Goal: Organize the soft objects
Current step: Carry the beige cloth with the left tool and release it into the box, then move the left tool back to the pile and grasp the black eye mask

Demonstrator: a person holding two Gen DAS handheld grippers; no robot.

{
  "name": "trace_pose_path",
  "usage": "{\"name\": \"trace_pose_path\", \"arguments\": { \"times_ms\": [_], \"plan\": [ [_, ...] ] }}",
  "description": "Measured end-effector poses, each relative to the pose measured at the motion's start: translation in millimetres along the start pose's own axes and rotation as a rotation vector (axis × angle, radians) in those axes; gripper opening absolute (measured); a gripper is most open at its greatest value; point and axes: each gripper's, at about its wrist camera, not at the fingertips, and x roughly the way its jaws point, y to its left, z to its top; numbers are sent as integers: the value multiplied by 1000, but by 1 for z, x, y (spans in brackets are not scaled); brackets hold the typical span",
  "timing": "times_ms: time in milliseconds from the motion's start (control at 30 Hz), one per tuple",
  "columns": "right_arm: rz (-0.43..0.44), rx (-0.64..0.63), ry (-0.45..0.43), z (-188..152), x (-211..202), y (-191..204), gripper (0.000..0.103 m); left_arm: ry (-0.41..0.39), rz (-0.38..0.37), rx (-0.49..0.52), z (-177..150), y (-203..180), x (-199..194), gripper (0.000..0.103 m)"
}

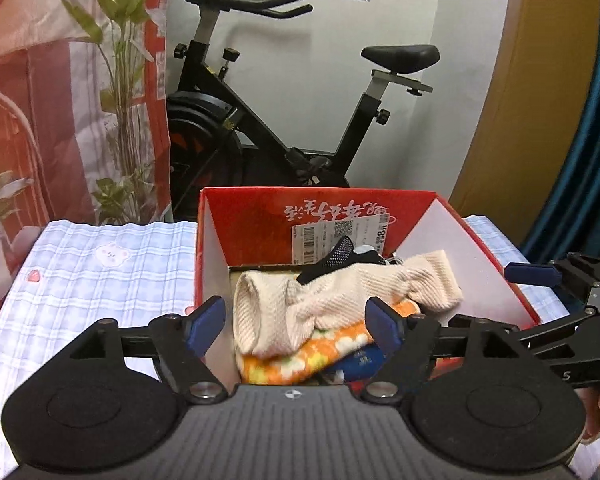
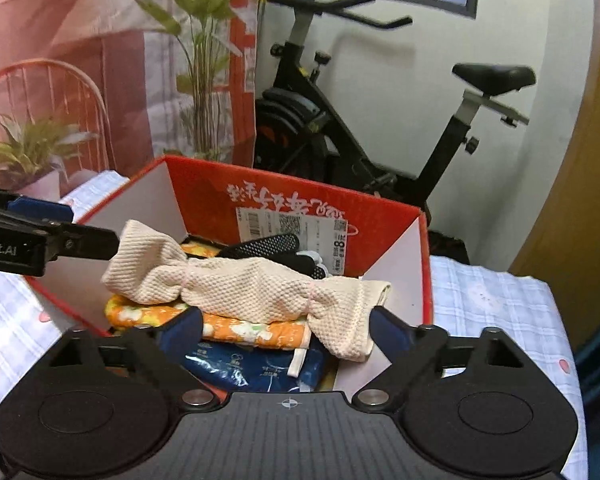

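While both grippers gape, cream cloth [image 2: 260,284] tops the red box [image 2: 204,188]

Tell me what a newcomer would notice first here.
The open red box on the checked cloth, piled with soft things: a cream waffle cloth on top of an orange floral one. Behind it stands a black exercise bike.

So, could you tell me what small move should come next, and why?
Probably lift both grippers up and away from the red box. The left gripper and right gripper are open, and the cream knitted cloth already lies inside on the orange floral cloth, gripped by neither.
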Motion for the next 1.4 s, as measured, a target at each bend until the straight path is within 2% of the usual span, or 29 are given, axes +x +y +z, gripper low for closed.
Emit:
{"name": "trace_pose_path", "arguments": {
  "times_ms": [167, 367, 533, 700, 867, 1033, 1100, 1200, 1400],
  "plan": [
    [32, 15, -58, -14, -34, 3, 91, -14, -7, -16, -22, 0, -33, 79],
    [69, 39, -110, -44, -70, 6, 96, -3, -6, -19, -65, 0, -57, 79],
    [117, 65, -109, -77, -81, 15, 102, 1, 29, -114, -105, 11, -70, 79],
    [141, 103, -54, -108, -66, 33, 102, 10, 101, -235, -139, 26, -73, 78],
    [160, 75, 9, -124, -45, 58, 99, 62, 143, -292, -161, 38, -66, 78],
    [178, 46, 55, -130, -30, 72, 95, 105, 133, -378, -184, 50, -59, 76],
    [191, 46, 81, -131, -24, 74, 93, 106, 123, -422, -192, 52, -60, 68],
    [203, 45, 117, -133, -14, 73, 90, 105, 100, -420, -196, 49, -59, 62],
    [228, 65, 149, -132, 0, 74, 91, 94, 92, -374, -203, 36, -55, 57]
  ]
}}
